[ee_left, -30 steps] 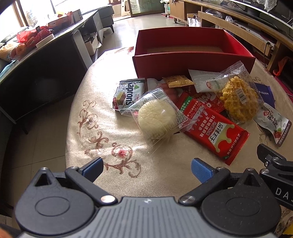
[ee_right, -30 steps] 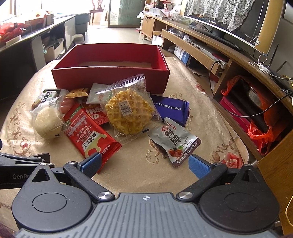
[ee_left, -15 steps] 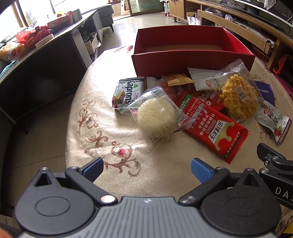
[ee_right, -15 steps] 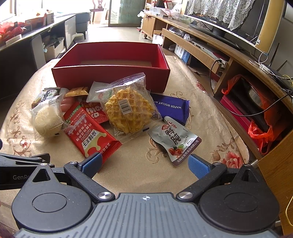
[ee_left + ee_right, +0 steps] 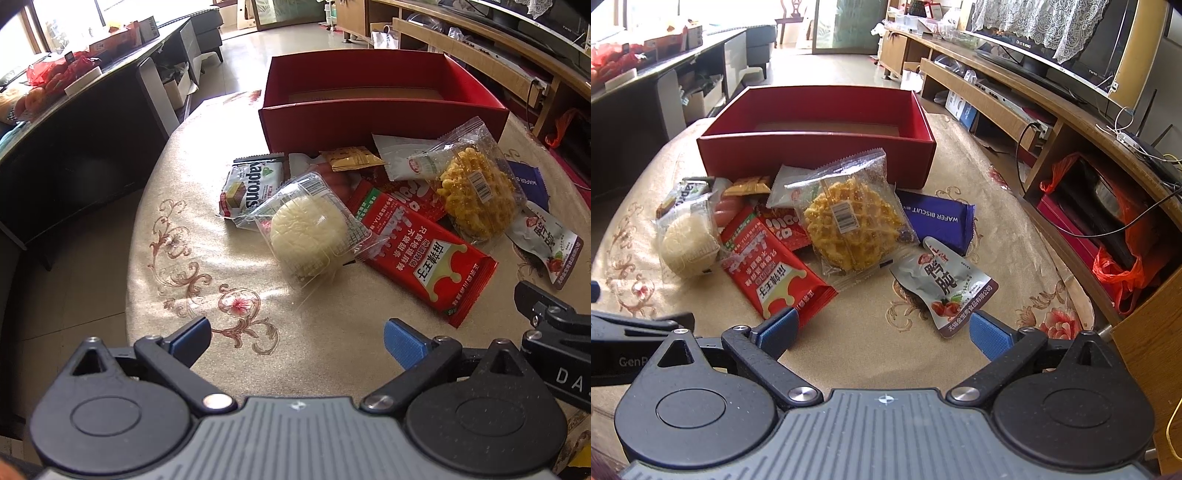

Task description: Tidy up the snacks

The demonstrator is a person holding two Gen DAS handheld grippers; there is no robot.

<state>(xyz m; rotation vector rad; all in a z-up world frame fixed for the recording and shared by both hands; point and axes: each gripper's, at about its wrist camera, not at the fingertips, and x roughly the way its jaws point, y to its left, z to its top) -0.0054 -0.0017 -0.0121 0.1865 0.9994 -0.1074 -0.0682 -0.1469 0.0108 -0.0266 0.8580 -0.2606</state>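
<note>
An empty red box (image 5: 380, 122) (image 5: 816, 151) stands at the far side of the round table. In front of it lies a pile of snacks: a wrapped white bun (image 5: 304, 232) (image 5: 687, 245), a red packet (image 5: 424, 254) (image 5: 772, 266), a bagged waffle (image 5: 476, 188) (image 5: 849, 218), a Kaprons wafer (image 5: 253, 184), a blue wafer biscuit pack (image 5: 938, 219) and a grey pouch (image 5: 943, 286). My left gripper (image 5: 297, 341) is open and empty, short of the bun. My right gripper (image 5: 882, 328) is open and empty, just short of the grey pouch and the red packet.
The table has a beige embroidered cloth (image 5: 192, 258). A dark counter (image 5: 74, 122) stands to the left. A wooden TV cabinet (image 5: 1071, 122) with red bags runs along the right. Each gripper's side shows at the edge of the other's view.
Both grippers have crept slightly forward toward the snack pile. Nothing on the table has moved.
</note>
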